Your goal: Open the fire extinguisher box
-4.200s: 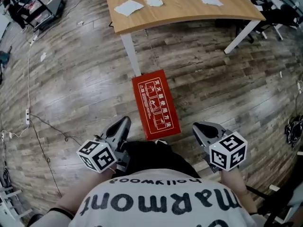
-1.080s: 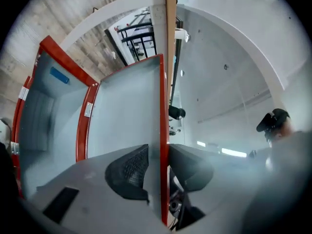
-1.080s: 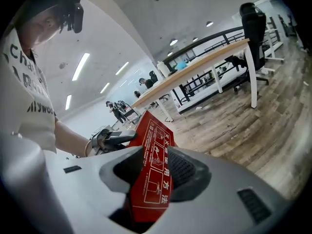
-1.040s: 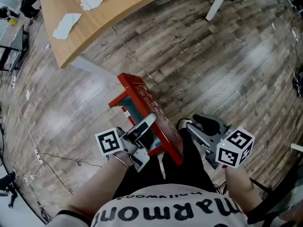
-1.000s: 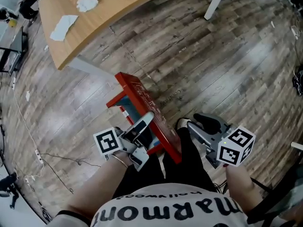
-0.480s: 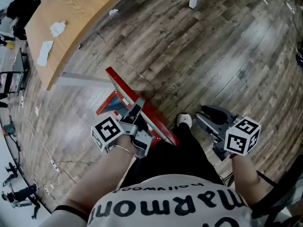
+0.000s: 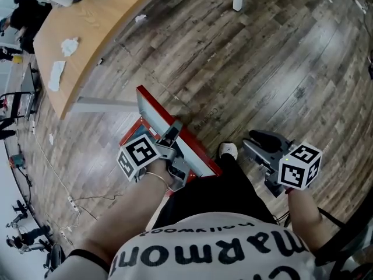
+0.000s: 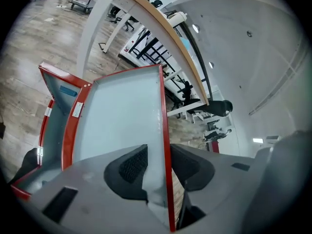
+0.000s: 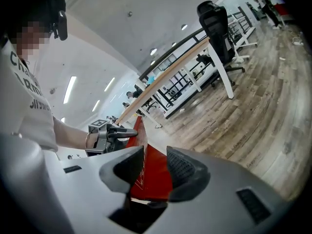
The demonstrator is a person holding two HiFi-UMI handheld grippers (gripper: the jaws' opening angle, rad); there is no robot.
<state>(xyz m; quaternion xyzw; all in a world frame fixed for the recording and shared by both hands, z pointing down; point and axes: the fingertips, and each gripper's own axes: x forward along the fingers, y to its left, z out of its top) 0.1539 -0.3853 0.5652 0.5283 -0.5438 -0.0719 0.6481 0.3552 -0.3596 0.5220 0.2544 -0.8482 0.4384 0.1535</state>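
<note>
A wood-plank floor (image 7: 280,69) fills the head view, with wide bare boards to the right of the person and beyond them. A long wooden table (image 7: 99,34) runs along the upper left, and its grey leg (image 7: 96,105) comes down to the floor near the far end of the box.

The red fire extinguisher box (image 7: 129,137) lies on the floor directly in front of the person, between the table leg and their legs. It is open. Its lid (image 7: 154,112) is tilted up on its long edge, with the pale inner face turned toward the table and the red outer face toward the right gripper. The box's trough lies to the left of the lid, on the table side.

The left gripper (image 7: 173,128) reaches in from the trough side at the near half of the lid. Its two pads pinch the lid's free red edge, one pad against the pale face and the other behind the red rim.

The right gripper (image 7: 257,140) is well apart from the box, out over bare floor on the person's right. Its jaws are spread with nothing between the pads, and the lid's red face lies beyond them.

A white shoe (image 7: 228,150) rests just beside the lid's near corner. Crumpled paper scraps (image 7: 58,74) lie on the tabletop, and a thin cable (image 7: 58,174) trails over the floor at the far left.
</note>
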